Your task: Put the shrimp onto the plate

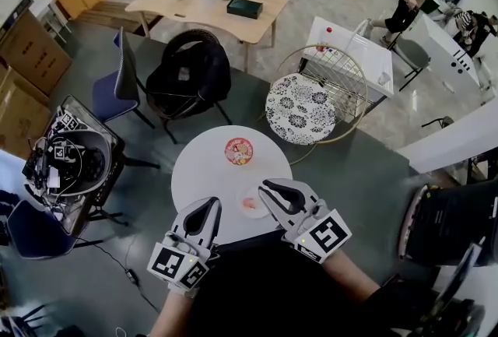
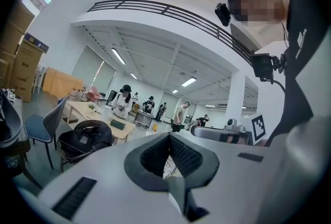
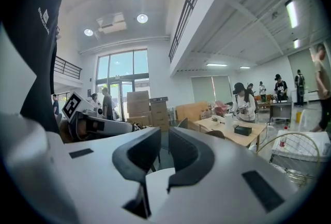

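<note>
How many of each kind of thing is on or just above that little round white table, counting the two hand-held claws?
Grippers: 2 (left gripper, right gripper)
Red-patterned plate: 1
Small pale dish: 1
Pink shrimp on that dish: 1
Total: 5

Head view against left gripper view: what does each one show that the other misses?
Only the head view: the round table, the plate and a pink bit, likely the shrimp, beside the right gripper. Only the left gripper view: ceiling lights, a balcony rail, and the left gripper with jaws closed at the tips, nothing between. Both: the wooden table and the black chair.
</note>
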`<state>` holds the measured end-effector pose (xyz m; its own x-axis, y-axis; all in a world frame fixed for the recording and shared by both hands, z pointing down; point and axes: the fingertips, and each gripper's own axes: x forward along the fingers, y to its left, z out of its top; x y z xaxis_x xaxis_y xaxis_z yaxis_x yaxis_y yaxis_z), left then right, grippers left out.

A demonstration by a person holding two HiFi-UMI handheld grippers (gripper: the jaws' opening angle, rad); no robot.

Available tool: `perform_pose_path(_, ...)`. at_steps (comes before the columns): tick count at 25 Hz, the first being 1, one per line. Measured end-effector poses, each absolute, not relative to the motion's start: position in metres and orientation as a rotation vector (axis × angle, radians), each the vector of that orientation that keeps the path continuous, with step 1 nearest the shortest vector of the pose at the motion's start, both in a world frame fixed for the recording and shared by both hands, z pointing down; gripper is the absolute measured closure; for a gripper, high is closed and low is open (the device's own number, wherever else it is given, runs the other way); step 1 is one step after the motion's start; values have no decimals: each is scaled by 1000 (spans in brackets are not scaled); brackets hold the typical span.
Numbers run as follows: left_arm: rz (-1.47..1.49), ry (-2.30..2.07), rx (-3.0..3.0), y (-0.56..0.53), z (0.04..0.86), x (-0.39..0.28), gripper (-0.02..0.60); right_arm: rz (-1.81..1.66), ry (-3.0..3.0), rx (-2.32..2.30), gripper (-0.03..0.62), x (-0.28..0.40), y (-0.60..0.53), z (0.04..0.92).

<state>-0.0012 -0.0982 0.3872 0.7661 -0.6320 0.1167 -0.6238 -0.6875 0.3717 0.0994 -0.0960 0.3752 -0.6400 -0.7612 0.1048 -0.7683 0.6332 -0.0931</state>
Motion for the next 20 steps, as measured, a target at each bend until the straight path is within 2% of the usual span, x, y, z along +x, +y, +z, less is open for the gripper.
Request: perform_pose_path(20, -33, -978, 2531, -97, 390, -2, 575, 272, -2780, 1265, 537, 100, -97, 391)
